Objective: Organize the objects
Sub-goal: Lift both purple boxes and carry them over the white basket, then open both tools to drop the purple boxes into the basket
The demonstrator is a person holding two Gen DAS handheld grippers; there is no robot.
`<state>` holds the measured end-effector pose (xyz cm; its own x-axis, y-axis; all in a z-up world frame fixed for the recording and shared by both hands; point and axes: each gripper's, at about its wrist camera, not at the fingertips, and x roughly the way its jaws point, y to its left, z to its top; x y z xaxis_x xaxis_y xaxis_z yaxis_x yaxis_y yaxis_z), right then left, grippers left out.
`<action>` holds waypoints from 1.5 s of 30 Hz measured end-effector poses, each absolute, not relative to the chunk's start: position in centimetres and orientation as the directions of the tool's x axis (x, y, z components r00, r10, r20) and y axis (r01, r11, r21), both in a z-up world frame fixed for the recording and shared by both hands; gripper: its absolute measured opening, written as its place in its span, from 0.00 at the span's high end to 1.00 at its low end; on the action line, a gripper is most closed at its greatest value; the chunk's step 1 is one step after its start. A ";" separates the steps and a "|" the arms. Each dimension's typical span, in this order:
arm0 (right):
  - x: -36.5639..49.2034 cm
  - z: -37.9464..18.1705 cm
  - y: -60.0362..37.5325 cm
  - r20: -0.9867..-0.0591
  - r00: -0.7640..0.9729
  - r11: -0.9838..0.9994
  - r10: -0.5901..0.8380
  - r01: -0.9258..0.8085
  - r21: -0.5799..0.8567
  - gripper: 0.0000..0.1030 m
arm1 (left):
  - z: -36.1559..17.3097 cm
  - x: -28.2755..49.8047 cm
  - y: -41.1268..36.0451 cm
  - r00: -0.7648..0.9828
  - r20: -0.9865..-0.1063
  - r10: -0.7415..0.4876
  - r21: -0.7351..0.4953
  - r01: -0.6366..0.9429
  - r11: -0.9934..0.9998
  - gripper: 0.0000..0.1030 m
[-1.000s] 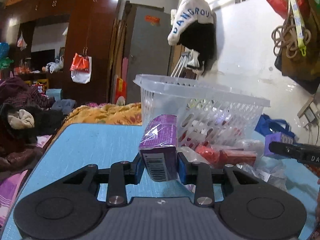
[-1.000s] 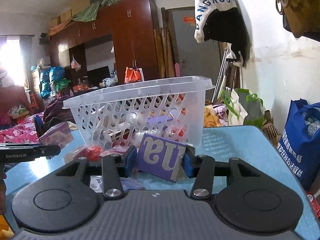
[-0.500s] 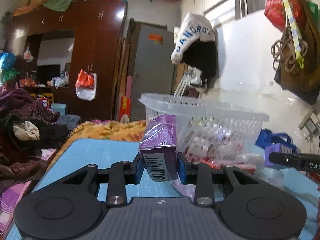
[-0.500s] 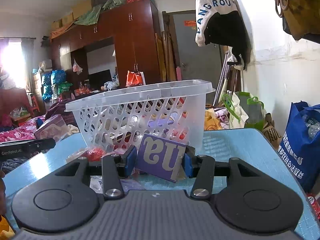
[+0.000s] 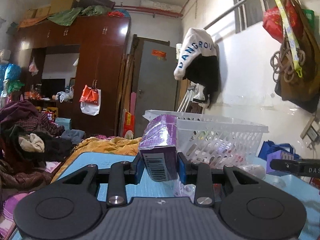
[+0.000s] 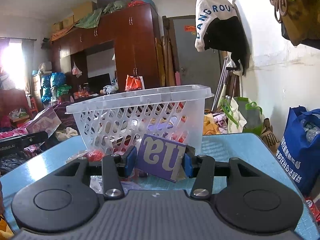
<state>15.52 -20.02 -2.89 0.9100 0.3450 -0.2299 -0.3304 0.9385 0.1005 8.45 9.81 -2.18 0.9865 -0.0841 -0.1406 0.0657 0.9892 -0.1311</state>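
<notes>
**Two small boxes, one basket**

On the blue bench (image 6: pixel 230 146) stands a white basket (image 6: pixel 140 108). Each hand-held gripper, left (image 5: pixel 158 165) and right (image 6: pixel 159 161), squeezes a purple box just before it. Boxes look light, stiff; the shiny one (image 5: pixel 160 150) may slip, so hold flat sides.

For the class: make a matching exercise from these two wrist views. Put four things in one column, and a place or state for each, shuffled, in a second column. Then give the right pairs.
Things
1. purple plastic-wrapped box with a barcode
2. purple flat card box with large grey letters
3. white perforated plastic basket
4. white and black garment with blue letters

Places or states
A. hangs on the wall
B. clamped in the right gripper
C. stands on the blue table
D. clamped in the left gripper

Pairs: 1-D, 2-B, 3-C, 4-A
</notes>
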 end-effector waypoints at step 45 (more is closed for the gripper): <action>11.0 -4.6 -19.6 -0.293 0.826 0.875 0.481 -0.476 0.095 0.00 | -1.0 10.2 5.6 0.903 -0.315 -0.294 -0.149 0.258 0.954 0.13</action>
<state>11.00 -19.57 -4.58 0.8262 0.4810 -0.2931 -0.4755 0.8746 0.0949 10.23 5.59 -1.02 0.9025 -0.2937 -0.3149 0.2585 0.9544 -0.1495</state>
